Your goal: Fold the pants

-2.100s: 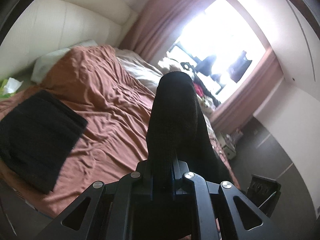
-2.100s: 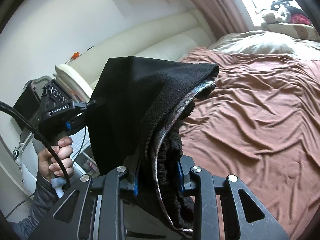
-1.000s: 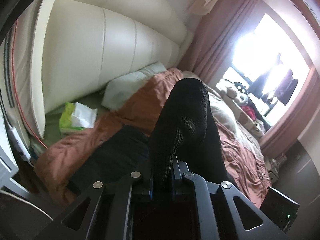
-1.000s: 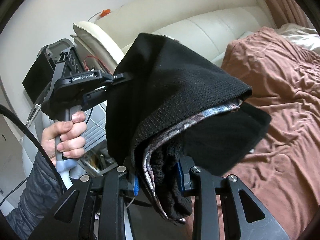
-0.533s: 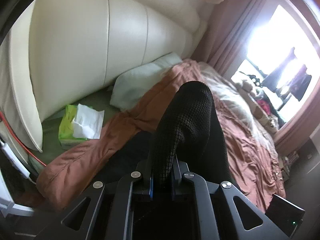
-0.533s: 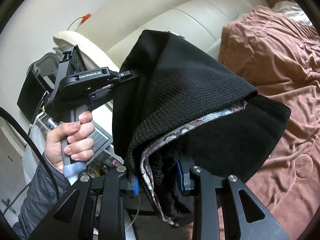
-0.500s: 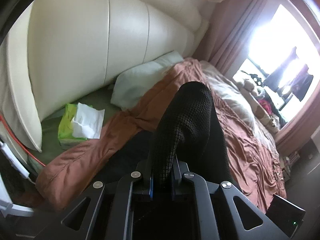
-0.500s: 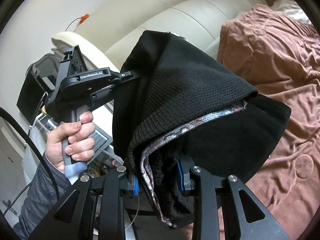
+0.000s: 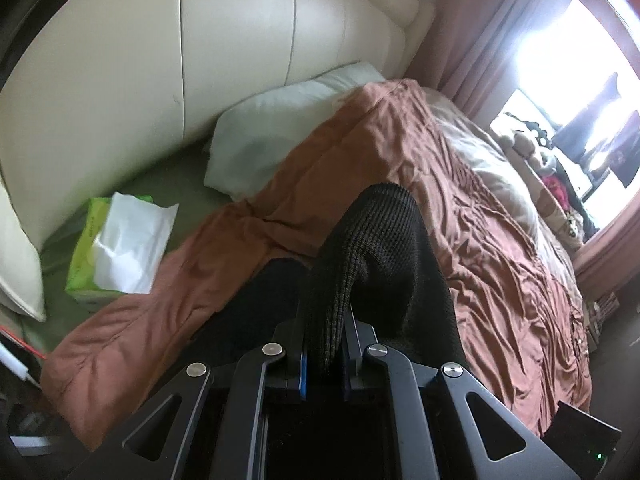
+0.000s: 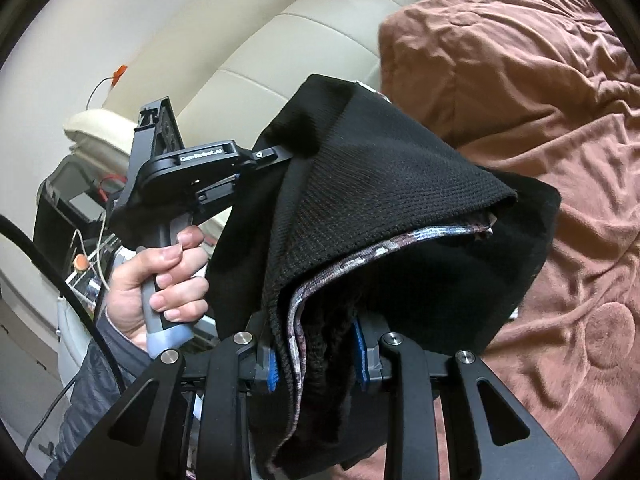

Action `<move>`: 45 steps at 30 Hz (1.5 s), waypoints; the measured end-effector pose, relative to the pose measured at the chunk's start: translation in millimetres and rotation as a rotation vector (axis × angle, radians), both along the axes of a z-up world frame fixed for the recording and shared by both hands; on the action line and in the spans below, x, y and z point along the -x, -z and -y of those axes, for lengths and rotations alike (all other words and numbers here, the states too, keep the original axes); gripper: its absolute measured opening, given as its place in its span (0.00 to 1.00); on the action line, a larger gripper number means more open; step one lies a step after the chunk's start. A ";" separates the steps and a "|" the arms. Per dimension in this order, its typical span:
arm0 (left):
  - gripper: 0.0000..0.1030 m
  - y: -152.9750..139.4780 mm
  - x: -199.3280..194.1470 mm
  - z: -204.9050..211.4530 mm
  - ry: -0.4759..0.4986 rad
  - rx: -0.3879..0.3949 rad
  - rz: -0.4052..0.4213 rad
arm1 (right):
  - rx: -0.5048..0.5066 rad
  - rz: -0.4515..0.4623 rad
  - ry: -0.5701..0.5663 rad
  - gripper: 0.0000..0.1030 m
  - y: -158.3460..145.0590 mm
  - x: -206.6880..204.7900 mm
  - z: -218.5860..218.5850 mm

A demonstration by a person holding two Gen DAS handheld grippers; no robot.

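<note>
The black knit pants [image 9: 376,232] hang folded between my two grippers above the bed. My left gripper [image 9: 324,356] is shut on one edge of the fabric, which rises in a hump ahead of the fingers. My right gripper [image 10: 316,360] is shut on a thick bunch of the pants [image 10: 380,184], where a grey patterned inner layer shows. In the right wrist view a hand [image 10: 160,276] holds the left gripper [image 10: 276,155], which pinches the far edge. Another black folded garment [image 9: 260,292] lies on the duvet just beneath, partly hidden.
A wrinkled brown duvet [image 9: 500,240] covers the bed. Near the cream padded headboard [image 9: 160,60] lie a white pillow [image 9: 280,132] and a green tissue box [image 9: 116,240]. A bright window [image 9: 580,80] with soft toys is at the far side. Cables and gear [image 10: 80,208] stand beside the bed.
Both grippers have sunk with the pants and swung toward the head of the bed. The tissue box and pillow are closer. The folded black garment now sits under the hanging pants.
</note>
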State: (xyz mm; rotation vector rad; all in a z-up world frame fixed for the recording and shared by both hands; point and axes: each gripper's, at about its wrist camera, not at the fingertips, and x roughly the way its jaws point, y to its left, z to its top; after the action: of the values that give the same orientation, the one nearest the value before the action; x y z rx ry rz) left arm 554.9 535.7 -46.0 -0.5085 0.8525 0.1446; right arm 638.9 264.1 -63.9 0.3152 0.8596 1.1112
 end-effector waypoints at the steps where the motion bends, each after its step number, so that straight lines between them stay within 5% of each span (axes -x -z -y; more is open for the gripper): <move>1: 0.13 9.7 -5.7 -1.8 -0.011 0.009 -0.027 | -0.002 -0.010 0.007 0.24 2.2 -3.0 1.9; 4: 0.16 32.2 -12.3 -8.3 -0.055 0.018 -0.099 | 0.008 -0.092 0.023 0.30 17.7 -15.9 4.6; 11: 0.62 27.6 6.5 -19.6 -0.112 -0.038 -0.092 | -0.041 -0.173 0.027 0.51 23.4 -32.2 14.2; 14: 0.64 19.4 20.1 -25.7 -0.126 -0.033 -0.073 | -0.067 -0.191 0.030 0.53 17.3 -47.2 13.9; 17: 0.65 17.2 29.0 -24.8 -0.115 -0.033 -0.066 | 0.019 -0.085 0.066 0.52 2.5 -57.4 13.9; 20: 0.72 14.9 40.6 -20.1 -0.097 -0.058 -0.064 | 0.067 0.007 0.163 0.38 -18.2 -63.9 26.8; 25: 0.77 15.7 62.0 -9.1 -0.062 -0.095 -0.071 | 0.134 0.103 0.278 0.38 -40.6 -50.2 53.8; 32: 0.91 18.0 86.9 6.2 -0.038 -0.130 -0.079 | 0.156 0.195 0.109 0.38 -55.8 -3.3 37.6; 37: 1.00 22.1 103.1 13.3 -0.036 -0.119 -0.079 | 0.161 0.139 0.023 0.38 -51.3 15.4 19.0; 42: 1.00 32.7 107.7 20.2 -0.016 -0.150 -0.126 | 0.058 -0.047 0.007 0.67 -33.7 -5.1 26.1; 45: 1.00 40.7 112.9 22.0 -0.011 -0.131 -0.131 | 0.039 -0.108 -0.013 0.68 -20.6 -17.8 27.9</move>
State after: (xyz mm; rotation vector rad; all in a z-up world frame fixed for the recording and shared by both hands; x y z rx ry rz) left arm 442.0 513.7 -86.6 -0.3836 0.9613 0.2441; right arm 656.7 236.2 -43.4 0.3400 0.9793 1.0955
